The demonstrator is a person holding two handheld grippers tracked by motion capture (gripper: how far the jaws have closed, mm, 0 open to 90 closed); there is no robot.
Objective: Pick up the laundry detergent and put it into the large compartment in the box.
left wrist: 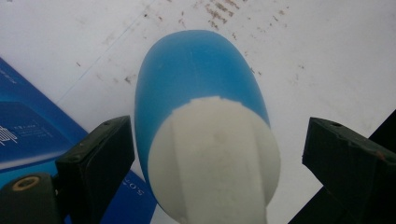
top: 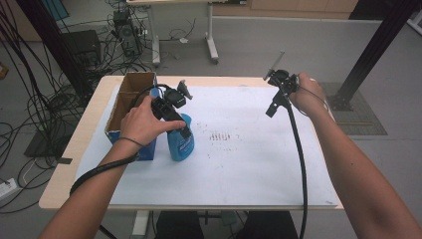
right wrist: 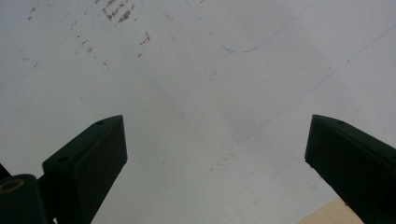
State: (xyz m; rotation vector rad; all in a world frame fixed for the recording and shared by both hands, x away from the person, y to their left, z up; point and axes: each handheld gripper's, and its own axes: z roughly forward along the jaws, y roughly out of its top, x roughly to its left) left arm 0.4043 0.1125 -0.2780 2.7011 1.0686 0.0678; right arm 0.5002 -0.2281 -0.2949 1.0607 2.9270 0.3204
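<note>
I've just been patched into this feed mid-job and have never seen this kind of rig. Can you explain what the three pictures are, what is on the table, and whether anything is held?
There is no robot arm here: a person holds a two-jaw gripper in each hand. The high view looks down from above the person's side of the table, which is covered with a white sheet. The other two pictures come from cameras riding on the grippers, looking along their black jaws.

On the table stand a blue bottle with a white top, and beside it an open cardboard box with blue sides.

The left gripper has its jaws spread on either side of the bottle's white top, with gaps on both sides, so it is not clamped yet. The right gripper hangs over the bare sheet, jaws wide apart, holding nothing.
</note>
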